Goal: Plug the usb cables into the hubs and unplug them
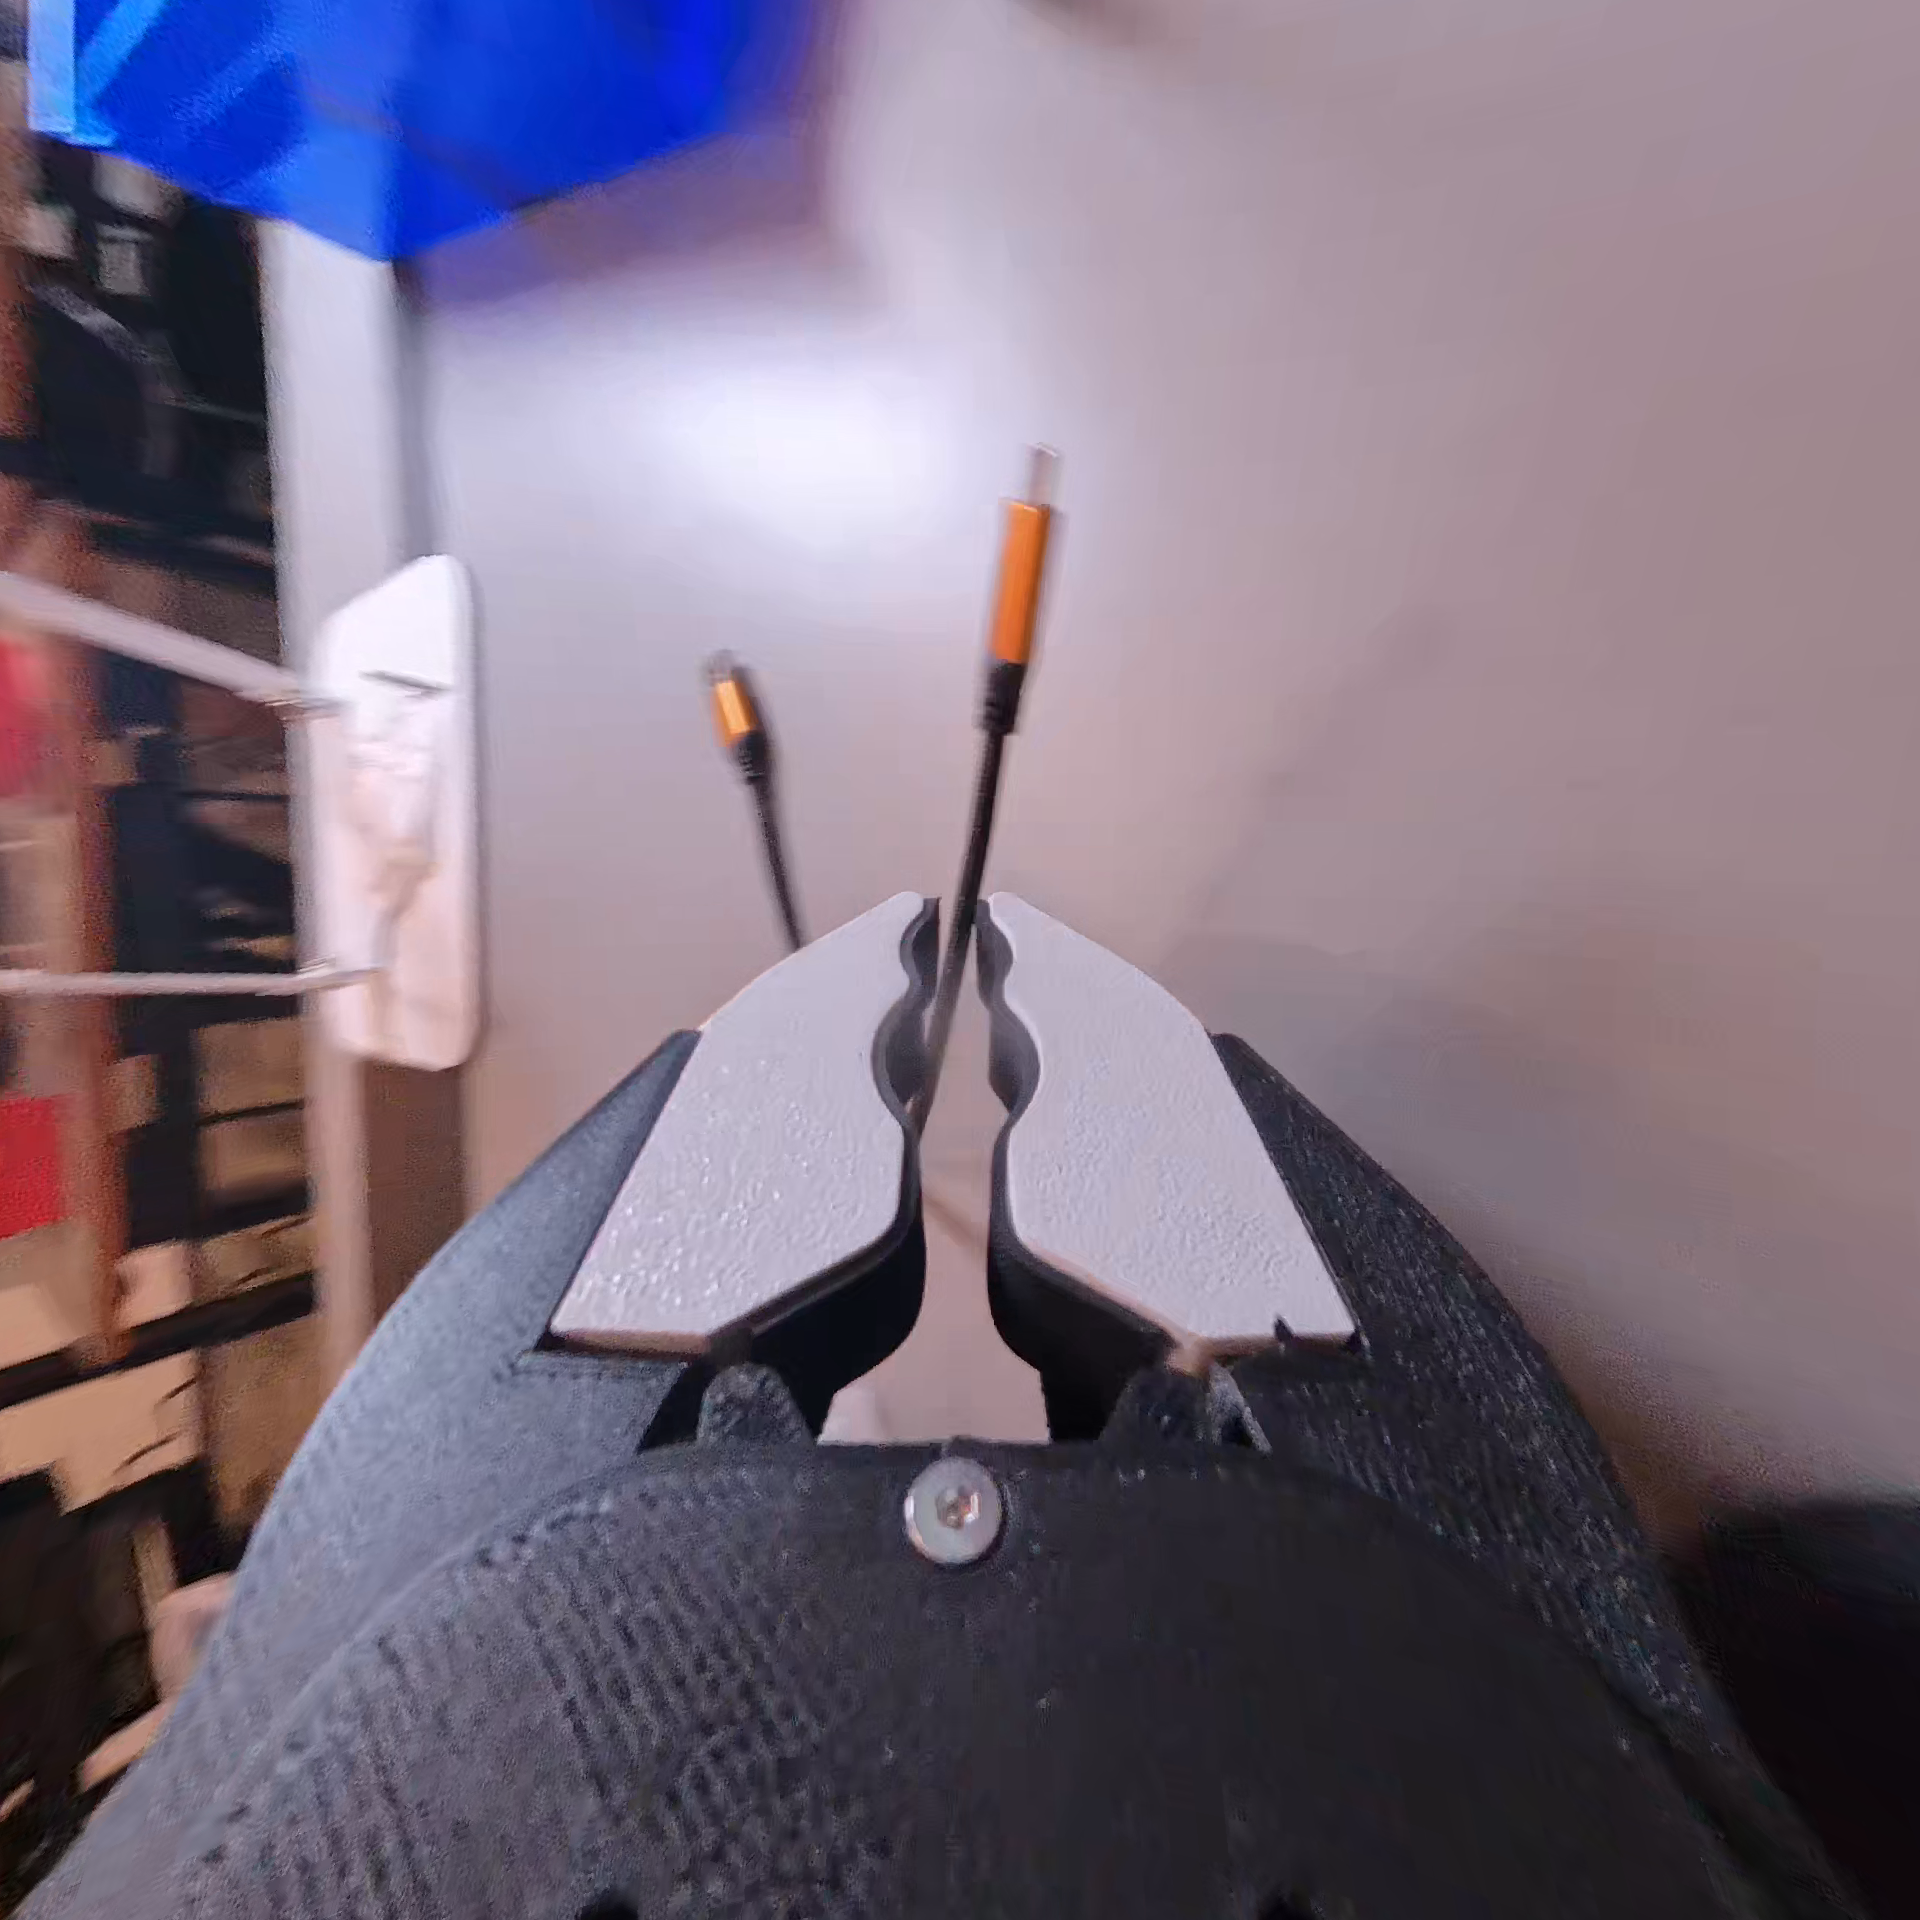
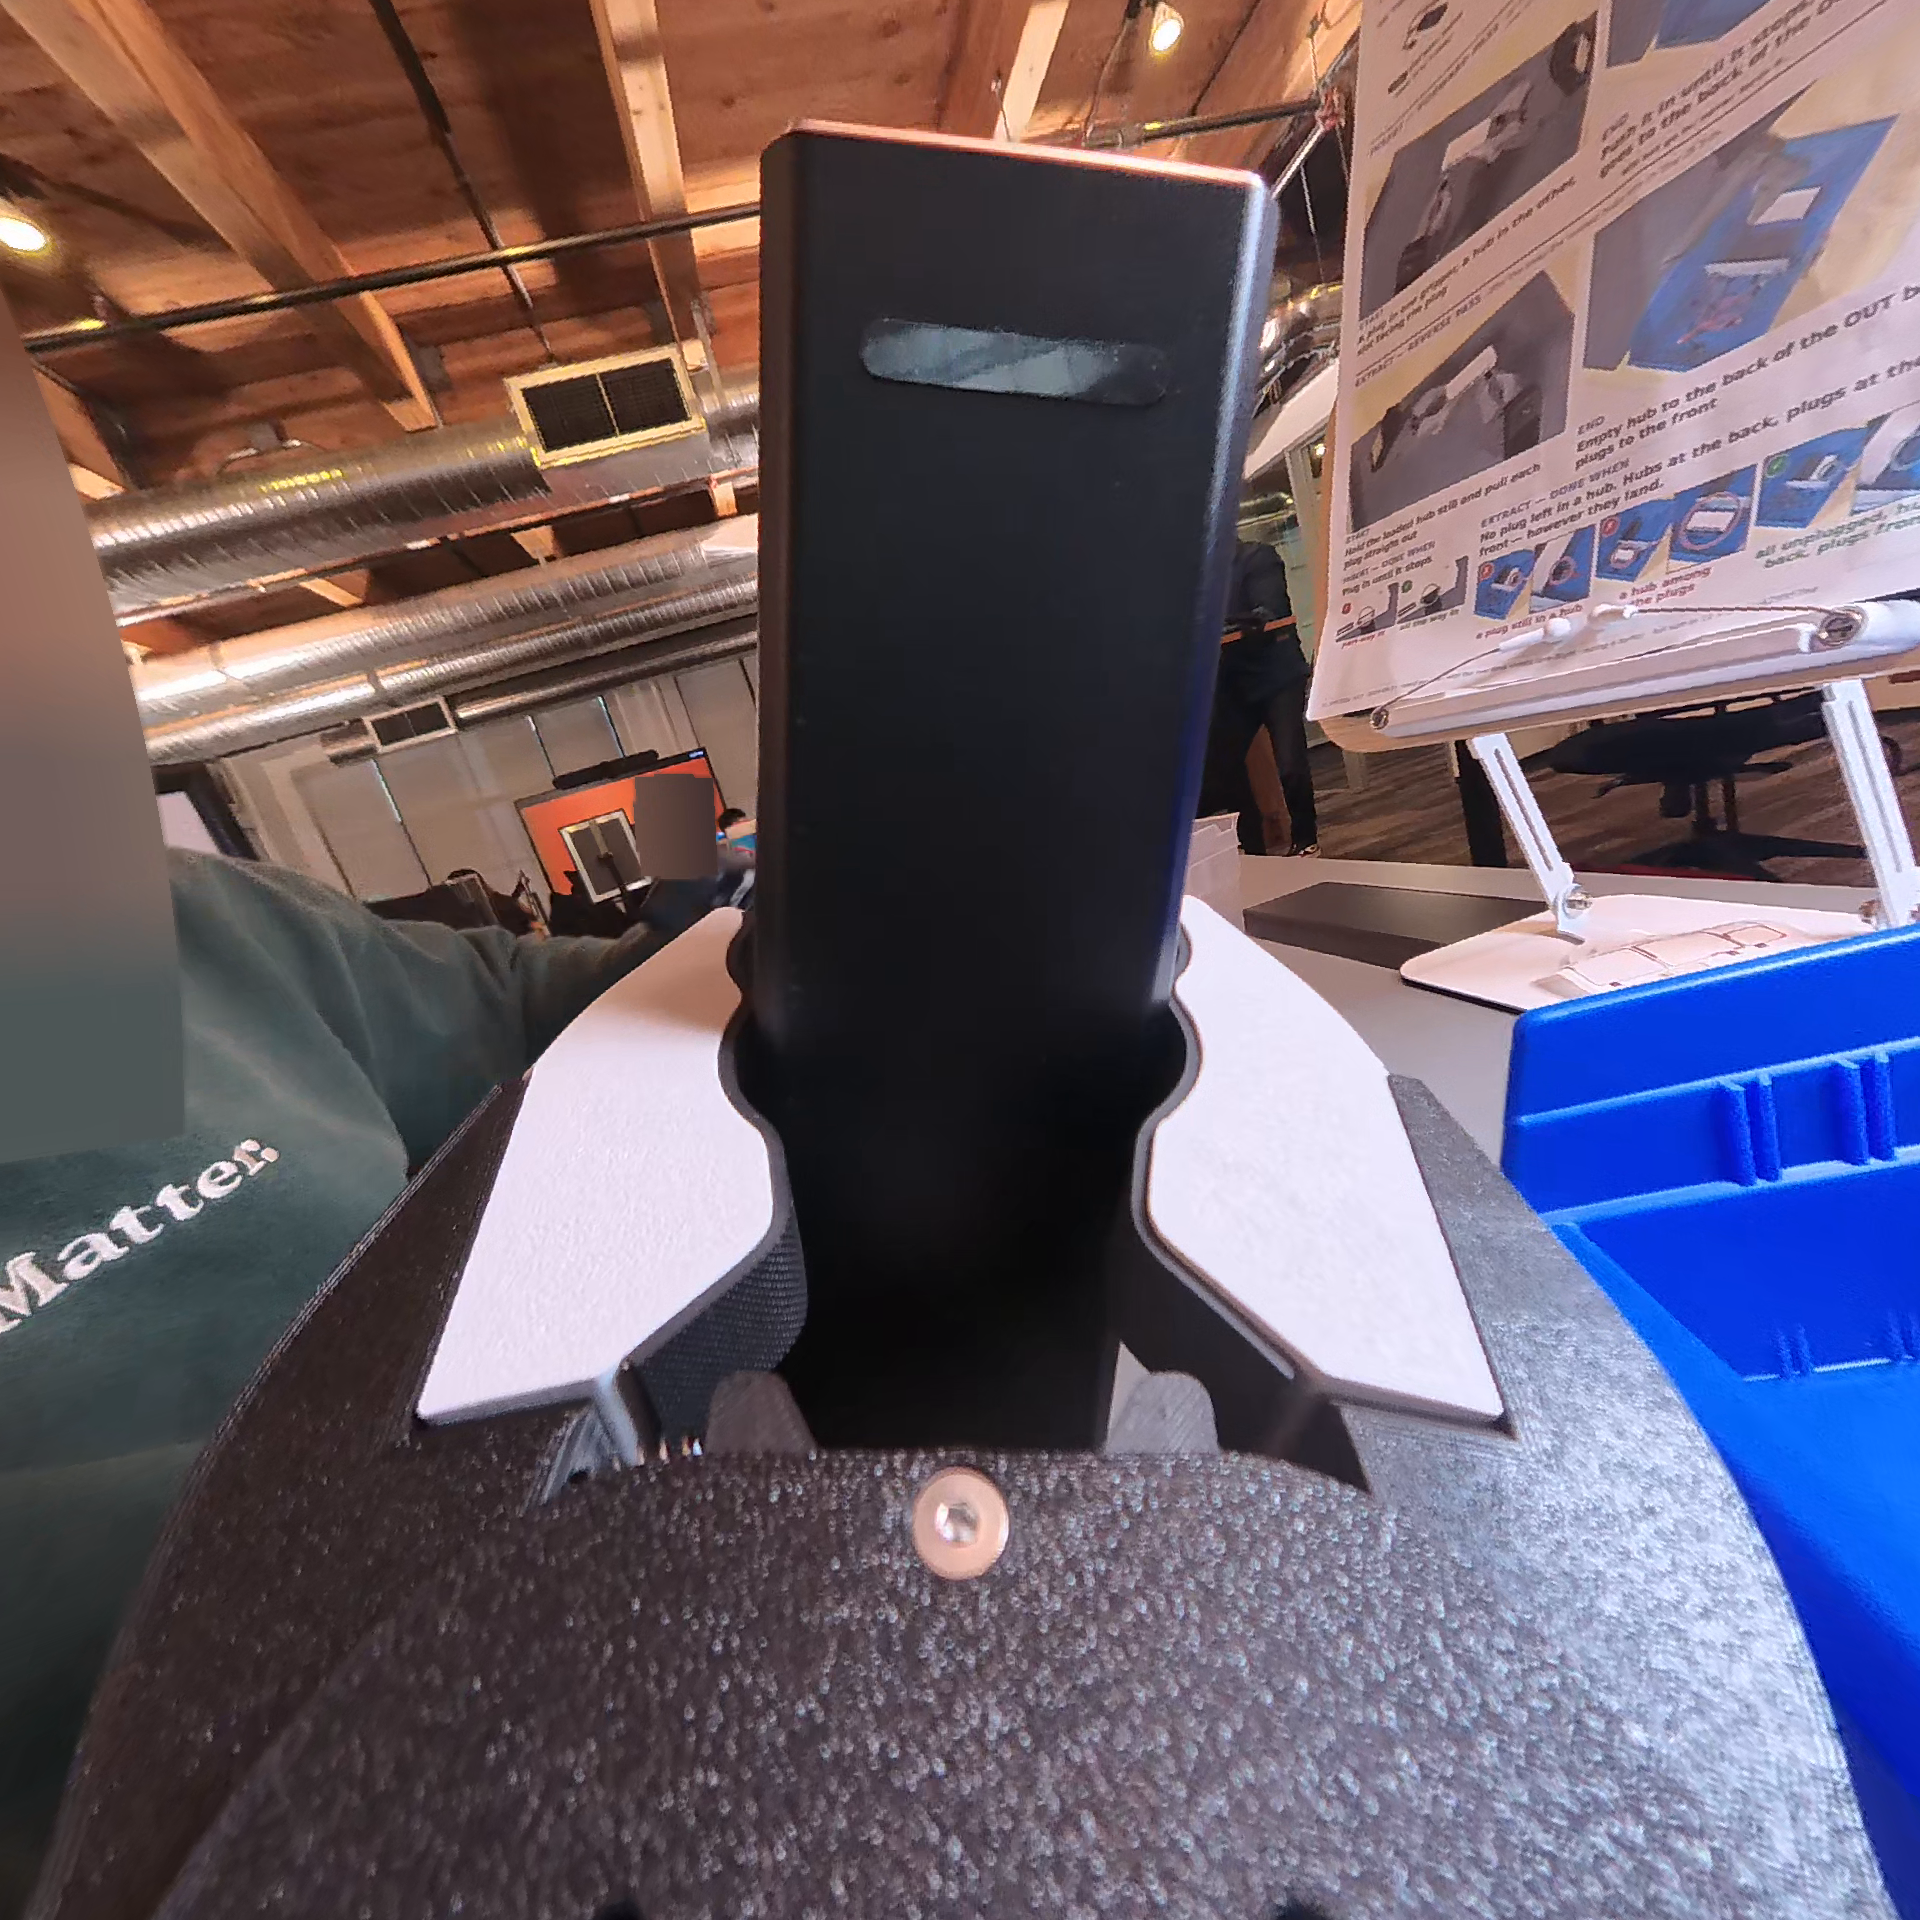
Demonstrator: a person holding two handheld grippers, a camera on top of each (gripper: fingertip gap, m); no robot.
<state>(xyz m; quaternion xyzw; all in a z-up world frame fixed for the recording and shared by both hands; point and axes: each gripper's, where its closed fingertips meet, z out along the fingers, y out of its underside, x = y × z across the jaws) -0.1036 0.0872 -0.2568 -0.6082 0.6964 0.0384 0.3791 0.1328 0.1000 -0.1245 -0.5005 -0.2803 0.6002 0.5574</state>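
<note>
In the left wrist view my left gripper point(image 1: 961, 914) is shut on a black braided usb cable point(image 1: 971, 831). Its orange plug point(image 1: 1020, 582) with a metal tip sticks up ahead of the fingers. The cable's other orange plug point(image 1: 736, 717) hangs free to the left. A white hub point(image 1: 400, 810) with two light cables plugged into its side lies at the left on the grey table point(image 1: 1351, 520). In the right wrist view my right gripper point(image 2: 961, 935) is shut on a black hub point(image 2: 997, 623), a long flat box held upright with a slot near its top.
A blue bin shows at the top left of the left wrist view point(image 1: 416, 114) and at the right of the right wrist view point(image 2: 1714, 1195). A white stand point(image 2: 1558, 935) holds an instruction sheet. A person's green sleeve point(image 2: 260, 1039) is at the left. The left view is blurred. The gap from one gripper's tips to the other's is roughly 30 centimeters.
</note>
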